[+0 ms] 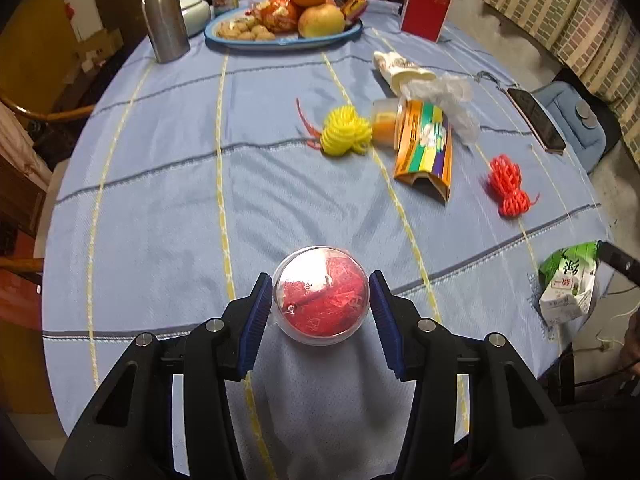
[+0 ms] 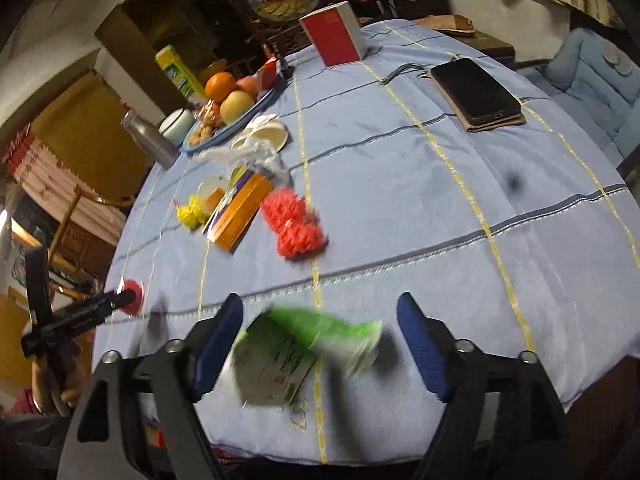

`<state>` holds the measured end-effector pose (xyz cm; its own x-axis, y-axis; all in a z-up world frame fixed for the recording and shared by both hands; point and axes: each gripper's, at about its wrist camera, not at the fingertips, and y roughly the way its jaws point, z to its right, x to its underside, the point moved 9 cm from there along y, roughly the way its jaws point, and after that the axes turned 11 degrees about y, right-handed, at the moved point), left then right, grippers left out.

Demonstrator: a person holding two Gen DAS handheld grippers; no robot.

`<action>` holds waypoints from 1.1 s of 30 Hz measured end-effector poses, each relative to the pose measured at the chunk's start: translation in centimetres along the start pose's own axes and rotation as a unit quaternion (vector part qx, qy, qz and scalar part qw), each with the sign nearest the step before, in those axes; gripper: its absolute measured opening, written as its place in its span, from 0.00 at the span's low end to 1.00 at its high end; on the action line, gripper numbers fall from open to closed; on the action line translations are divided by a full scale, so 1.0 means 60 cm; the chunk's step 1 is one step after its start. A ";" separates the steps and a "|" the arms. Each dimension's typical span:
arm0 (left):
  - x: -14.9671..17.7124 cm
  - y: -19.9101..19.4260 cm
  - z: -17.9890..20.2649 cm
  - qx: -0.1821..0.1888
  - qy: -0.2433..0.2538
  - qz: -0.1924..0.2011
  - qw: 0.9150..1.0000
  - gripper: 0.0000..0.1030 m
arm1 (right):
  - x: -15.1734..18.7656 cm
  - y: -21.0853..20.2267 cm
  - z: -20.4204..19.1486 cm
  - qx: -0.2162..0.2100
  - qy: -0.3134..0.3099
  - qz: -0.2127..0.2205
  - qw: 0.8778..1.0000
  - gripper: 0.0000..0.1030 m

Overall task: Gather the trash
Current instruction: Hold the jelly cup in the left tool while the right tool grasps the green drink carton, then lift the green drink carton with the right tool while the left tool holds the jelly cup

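Note:
My left gripper (image 1: 320,280) is shut on a clear plastic cup (image 1: 320,304) stuffed with red wrapper, its blue pads pressing both sides just above the blue striped tablecloth (image 1: 180,208). My right gripper (image 2: 320,300) stands wide open at the table's near edge. A blurred green and white packet (image 2: 304,344) lies between its fingers with neither pad on it. The same packet (image 1: 568,284) shows at the right edge of the left wrist view. Loose trash sits mid-table: a yellow coil (image 1: 344,130), a red coil (image 1: 506,184), a striped orange carton (image 1: 426,148) and crumpled clear plastic (image 1: 444,96).
At the far side stand a blue plate (image 1: 280,42) of fruit and snacks, a metal bottle (image 1: 164,12) and a red box (image 1: 426,10). A tipped paper cup (image 1: 400,70) lies near the trash. A phone (image 2: 476,92) rests on the right. Chairs ring the table.

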<state>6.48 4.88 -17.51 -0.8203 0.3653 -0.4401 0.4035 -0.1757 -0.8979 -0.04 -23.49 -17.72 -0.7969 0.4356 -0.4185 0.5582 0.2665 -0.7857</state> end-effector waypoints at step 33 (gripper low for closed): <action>0.010 -0.024 0.030 -0.057 -0.096 0.002 0.994 0.49 | -0.013 0.043 -0.085 -0.088 -0.206 -0.076 0.972 0.66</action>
<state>4.67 3.71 -16.48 -0.8766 0.1813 -0.4458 0.4412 -0.0673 -0.8949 3.20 -18.77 -17.08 -0.8777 0.0083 -0.4791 0.4287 0.4603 -0.7774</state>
